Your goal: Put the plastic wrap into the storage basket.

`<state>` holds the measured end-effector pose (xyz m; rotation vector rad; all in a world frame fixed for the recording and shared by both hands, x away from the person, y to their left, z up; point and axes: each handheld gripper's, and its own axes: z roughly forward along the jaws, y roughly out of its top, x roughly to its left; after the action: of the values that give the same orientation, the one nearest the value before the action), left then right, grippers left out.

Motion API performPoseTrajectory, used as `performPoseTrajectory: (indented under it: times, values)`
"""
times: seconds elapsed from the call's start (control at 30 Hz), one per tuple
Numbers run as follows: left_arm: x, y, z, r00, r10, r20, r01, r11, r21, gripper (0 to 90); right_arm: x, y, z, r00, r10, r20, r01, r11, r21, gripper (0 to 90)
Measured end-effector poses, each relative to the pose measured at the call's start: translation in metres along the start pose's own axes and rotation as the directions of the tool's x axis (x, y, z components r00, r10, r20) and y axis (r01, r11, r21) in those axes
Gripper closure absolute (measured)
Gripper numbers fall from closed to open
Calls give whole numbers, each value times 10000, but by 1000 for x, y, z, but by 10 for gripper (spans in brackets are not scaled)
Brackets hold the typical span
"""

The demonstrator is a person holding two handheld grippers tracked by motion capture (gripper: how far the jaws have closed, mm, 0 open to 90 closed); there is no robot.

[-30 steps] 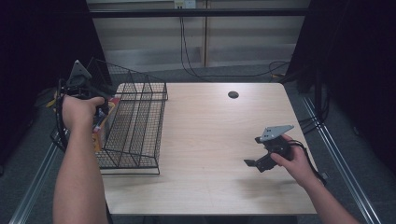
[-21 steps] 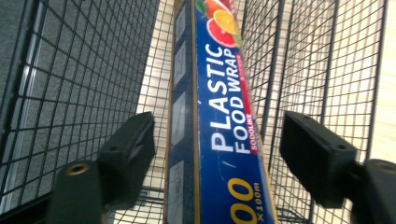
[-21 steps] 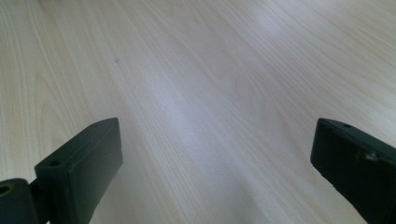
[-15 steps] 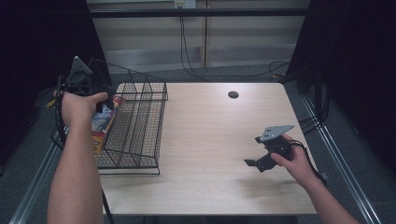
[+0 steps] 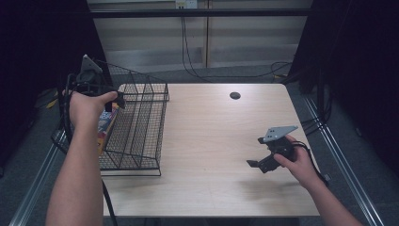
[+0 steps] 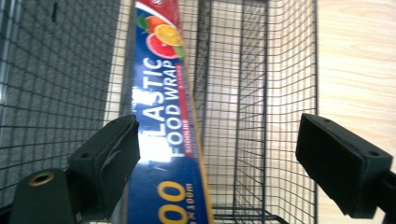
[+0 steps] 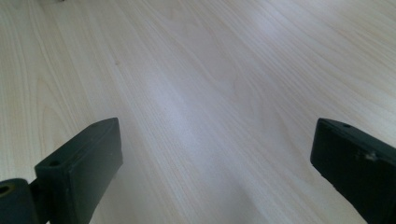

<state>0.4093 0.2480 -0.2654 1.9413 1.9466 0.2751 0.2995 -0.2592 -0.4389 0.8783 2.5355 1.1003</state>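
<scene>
Over the basket: the left gripper hangs above the black wire-mesh basket at the table's left edge; its jaws have just been opening and now stand wide apart.
Box: the long blue cardboard box of plastic food wrap lies lengthwise inside the basket, along the wall farthest from the open table. One pad sits right beside its edge; whether they touch I cannot tell. The other pad is well clear, so nothing is clamped.
Step in hand: judged as letting go after placing the box.
Doing it well: keep the jaws spread and lift straight out, so that neither pad drags the box or catches the wire.
Right gripper: jaws apart and empty, held low over the pale wooden table.
Left gripper view adds: the printed label, the orange-slice picture and the gap at the free pad.
High view adds: the basket's whole outline, both forearms, and a small dark round mark far across the table.
</scene>
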Motion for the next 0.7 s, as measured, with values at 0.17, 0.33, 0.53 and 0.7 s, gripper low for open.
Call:
performPoseTrajectory:
  times: [0.17,0.33,0.53,0.7]
  values:
    - [-6,-1,-1,9993,286,237,-286,9996,-38,131,0,0,0,10000,-10,-6,10,10000,3,21]
    - [-15,-2,1,9976,488,489,-481,9987,-145,127,0,0,1,10000,-9,-21,9,10000,-11,20]
    - [-27,-2,2,9943,842,652,-834,9964,-143,109,0,0,1,10000,-2,-70,2,10000,2,21]
    - [-37,-2,5,9903,1064,897,-1051,9943,-192,98,-1,0,1,10000,-12,-63,12,10000,-18,21]
